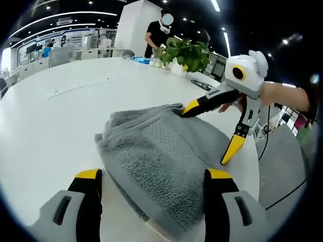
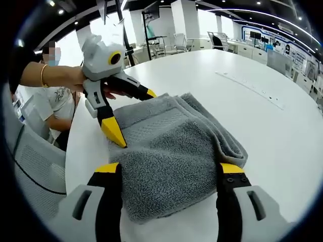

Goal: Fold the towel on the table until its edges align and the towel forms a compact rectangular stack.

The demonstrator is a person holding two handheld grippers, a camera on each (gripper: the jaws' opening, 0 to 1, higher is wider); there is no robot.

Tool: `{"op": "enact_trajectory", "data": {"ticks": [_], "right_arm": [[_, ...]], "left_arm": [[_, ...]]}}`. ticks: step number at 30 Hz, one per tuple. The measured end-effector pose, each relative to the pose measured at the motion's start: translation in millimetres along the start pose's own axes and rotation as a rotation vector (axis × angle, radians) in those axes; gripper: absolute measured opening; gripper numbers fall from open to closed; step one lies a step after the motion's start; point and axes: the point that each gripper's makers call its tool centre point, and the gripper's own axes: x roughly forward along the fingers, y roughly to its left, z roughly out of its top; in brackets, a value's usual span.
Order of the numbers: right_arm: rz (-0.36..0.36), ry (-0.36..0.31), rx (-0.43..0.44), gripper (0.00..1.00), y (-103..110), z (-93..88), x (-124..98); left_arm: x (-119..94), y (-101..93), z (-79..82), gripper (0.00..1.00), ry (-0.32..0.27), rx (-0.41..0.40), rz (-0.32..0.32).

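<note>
A grey towel lies folded in a thick bundle on the white table, near its rounded edge. My left gripper is open, and one end of the towel lies between its yellow-tipped jaws. My right gripper is open too, straddling the opposite end. Each gripper also appears in the other's view. The right gripper has one tip at the towel's far corner and one at its side edge. The left gripper stands spread over the towel's far side. Neither grips the cloth.
A potted plant and a black cable sit at the table's far end, where a person stands. A thin strip lies on the table. A chair stands just past the table edge beside the towel.
</note>
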Motion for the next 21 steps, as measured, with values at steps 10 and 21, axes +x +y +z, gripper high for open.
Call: {"op": "enact_trajectory", "data": {"ticks": [10,21], "right_arm": [[-0.001,-0.017,0.020,0.76,-0.5,0.8,0.8],[-0.081,-0.046,0.122,0.73,0.4,-2.7,-31.0]], "left_arm": [[-0.5,-5.2,9.2,0.78,-0.021,0.026,-0.003],[-22.0,-5.8,4.7,0.73,-0.075,-0.082,0.025]]}}
